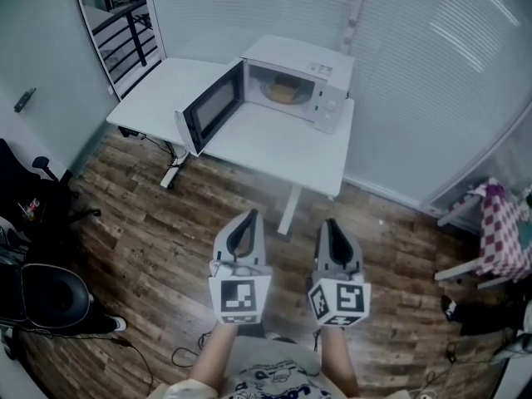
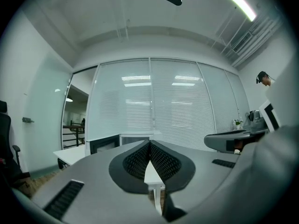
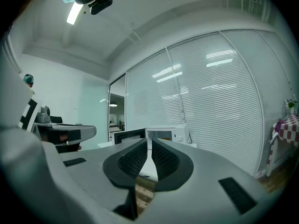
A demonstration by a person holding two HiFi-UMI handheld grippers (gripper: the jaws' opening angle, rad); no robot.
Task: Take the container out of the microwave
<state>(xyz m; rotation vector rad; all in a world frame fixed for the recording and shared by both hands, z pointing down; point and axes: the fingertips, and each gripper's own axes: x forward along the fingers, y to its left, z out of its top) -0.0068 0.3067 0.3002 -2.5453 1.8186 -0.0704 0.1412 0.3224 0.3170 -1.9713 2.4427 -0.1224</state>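
1. The container (image 1: 285, 92) is sitting inside the open cavity of the microwave (image 1: 320, 66). It is showing only as a low yellowish shape, and its material and exact form are too small to tell.
2. The microwave is a white box with a control panel on its right side. It is standing toward the rear of a smooth white counter (image 1: 274, 152). Its dark-windowed door (image 1: 212, 108) is hanging wide open to the left, reaching out toward the counter's front edge.
3. The left gripper (image 1: 247, 217) is pointing at the counter from well apart, over a wood-plank floor (image 1: 141, 239). Its dark ribbed pads are meeting at the tips, with nothing between them.
4. The right gripper (image 1: 332, 224) is riding just beside the left one and aiming the same way. Its ribbed pads are drawn together or all but, and are holding nothing.
5. Judgement: the removal is not yet under way. The approach, the opening of a gripper and the grasp are all outstanding.
6. Risks, as judged from here:
   - The open door is standing in the left-hand approach, so a careless reach could knock it or swing it partly shut.
   - A gripper entering the cavity with its pads together would be pushing the container deeper instead of taking it.
   - A shallow hold on a smooth wall or rim could slip.
   - Tilting the container while drawing it out could spill whatever it is carrying.
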